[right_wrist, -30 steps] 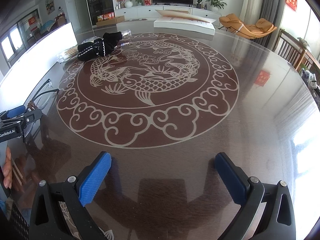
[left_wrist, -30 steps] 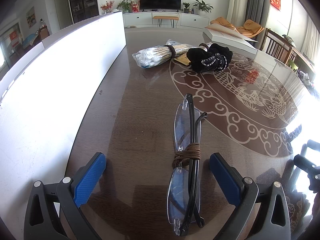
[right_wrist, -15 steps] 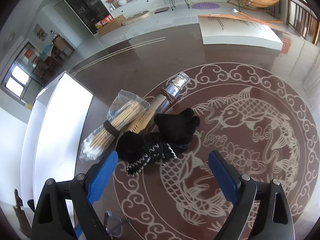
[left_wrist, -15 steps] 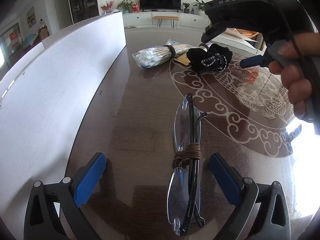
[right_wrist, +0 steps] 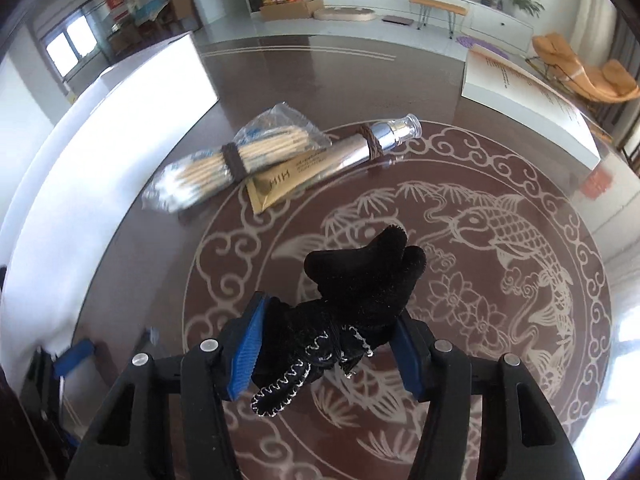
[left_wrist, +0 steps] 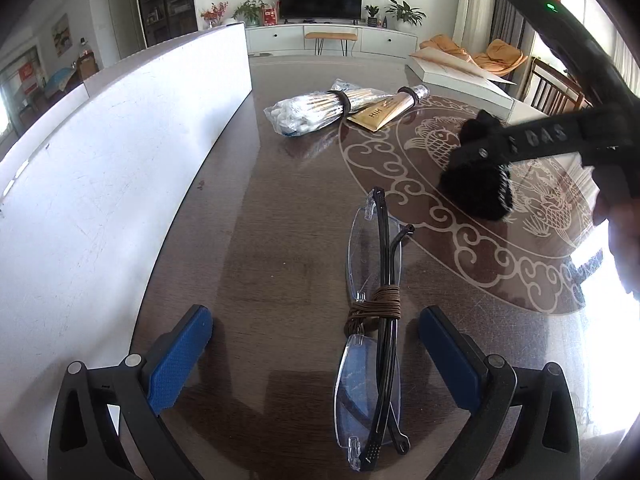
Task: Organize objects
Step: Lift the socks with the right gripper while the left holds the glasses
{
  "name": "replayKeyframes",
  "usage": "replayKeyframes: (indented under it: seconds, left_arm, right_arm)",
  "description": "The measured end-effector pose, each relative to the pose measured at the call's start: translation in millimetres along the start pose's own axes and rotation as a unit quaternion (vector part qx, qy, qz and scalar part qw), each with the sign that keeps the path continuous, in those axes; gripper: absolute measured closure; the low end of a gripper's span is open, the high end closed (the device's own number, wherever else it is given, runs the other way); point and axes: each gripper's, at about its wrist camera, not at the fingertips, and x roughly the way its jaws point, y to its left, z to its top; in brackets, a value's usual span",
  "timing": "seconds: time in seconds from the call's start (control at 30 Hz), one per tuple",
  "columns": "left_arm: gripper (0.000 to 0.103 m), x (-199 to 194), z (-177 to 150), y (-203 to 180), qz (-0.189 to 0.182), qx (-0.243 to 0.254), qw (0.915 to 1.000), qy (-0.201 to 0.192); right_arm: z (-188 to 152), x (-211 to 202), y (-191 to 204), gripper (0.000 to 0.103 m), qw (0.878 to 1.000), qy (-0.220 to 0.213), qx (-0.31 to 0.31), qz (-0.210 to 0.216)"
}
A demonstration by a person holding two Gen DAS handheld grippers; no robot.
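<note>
Black knitted gloves [right_wrist: 352, 304], bundled as 1 pair with white stitching at the cuffs, clamped between the blue pads of the right gripper [right_wrist: 326, 350], whose jaws have just been closing onto them. Seen from the left wrist camera as a dark lump [left_wrist: 476, 184] under the black body of that gripper, over the carved fish medallion [right_wrist: 500, 240] of the brown table [left_wrist: 280, 208]; whether lifted clear of the surface or touching it cannot be told.

Folded rimless glasses [left_wrist: 376, 320], bound at the middle with brown cord, lying flat just left of the medallion's scroll border, between the blue pads of the left gripper [left_wrist: 316, 352]. Jaws of that gripper wide apart, touching nothing.

Beyond the medallion's far-left rim: 1 bag of cotton swabs [right_wrist: 236, 160] cinched with a dark band, and 1 gold tube [right_wrist: 320, 164] with a silver cap, cord-wrapped, lying against the bag with its flat end on the medallion's border.

Long white panel [left_wrist: 100, 168] standing along the table edge, well left of the medallion. Flat white box [right_wrist: 528, 96] resting beyond the medallion's far-right side.
</note>
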Motion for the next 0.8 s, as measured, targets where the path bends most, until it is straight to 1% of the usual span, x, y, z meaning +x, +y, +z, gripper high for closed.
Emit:
replayKeyframes:
  seconds: [0.07, 0.13, 0.2, 0.23, 0.27, 0.3, 0.37, 0.43, 0.53, 0.6, 0.63, 0.67, 0.7, 0.8]
  left_arm:
    - [0.000, 0.0, -0.1, 0.1, 0.000, 0.000, 1.0000, 0.000]
    - [0.000, 0.0, -0.1, -0.1, 0.000, 0.000, 1.0000, 0.000]
    - [0.000, 0.0, -0.2, 0.1, 0.000, 0.000, 1.0000, 0.000]
    - [0.000, 0.0, -0.2, 0.0, 0.000, 0.000, 1.0000, 0.000]
    - [0.000, -0.1, -0.2, 0.2, 0.000, 0.000, 1.0000, 0.000]
    - [0.000, 0.0, -0.1, 0.2, 0.000, 0.000, 1.0000, 0.000]
    - [0.000, 0.0, -0.1, 0.2, 0.000, 0.000, 1.0000, 0.000]
    - [0.000, 0.2, 0.0, 0.0, 0.000, 0.000, 1.0000, 0.000]
    - [0.000, 0.2, 0.1, -0.1, 0.000, 0.000, 1.0000, 0.000]
    - [0.000, 0.3, 0.1, -0.3, 0.000, 0.000, 1.0000, 0.000]
    - [0.000, 0.3, 0.2, 0.1, 0.000, 0.000, 1.0000, 0.000]
    - [0.000, 0.3, 0.1, 0.2, -0.001, 0.000, 1.0000, 0.000]
    - [0.000, 0.2, 0.2, 0.1, -0.001, 0.000, 1.0000, 0.000]
    - [0.000, 0.1, -0.2, -0.7, -0.003, 0.000, 1.0000, 0.000]
  right_arm:
    - [-34.3, -15.9, 2.9, 0.044, 0.997, 0.005, -0.078, -0.022]
    - [-64.9, -33.5, 6.2, 0.042, 0.989, 0.012, -0.142, -0.041]
    - [-89.9, -47.8, 4.3, 0.035, 0.983, 0.011, -0.170, -0.073]
    - [-100.2, -54.1, -3.6, 0.026, 0.982, 0.005, -0.166, -0.085]
    - [-108.0, -61.6, -9.5, 0.019, 0.984, -0.004, -0.153, -0.092]
    - [-117.0, -69.5, -16.1, 0.017, 0.987, -0.017, -0.131, -0.094]
    - [-129.1, -75.8, -27.1, 0.010, 0.994, -0.040, -0.071, -0.078]
    - [-140.6, -74.8, -36.3, 0.010, 0.997, -0.050, -0.004, -0.058]
    - [-151.7, -65.4, -42.0, 0.010, 0.995, -0.055, 0.075, -0.033]
    - [-151.6, -52.4, -38.0, 0.010, 0.993, -0.055, 0.097, -0.032]
    - [-151.3, -46.6, -35.2, 0.010, 0.993, -0.051, 0.101, -0.042]
    - [-149.6, -43.4, -31.0, 0.007, 0.992, -0.059, 0.098, -0.059]
    - [-148.9, -39.7, -27.3, 0.007, 0.991, -0.060, 0.093, -0.069]
    - [-151.6, -36.6, -24.1, 0.000, 0.989, -0.083, 0.101, -0.074]
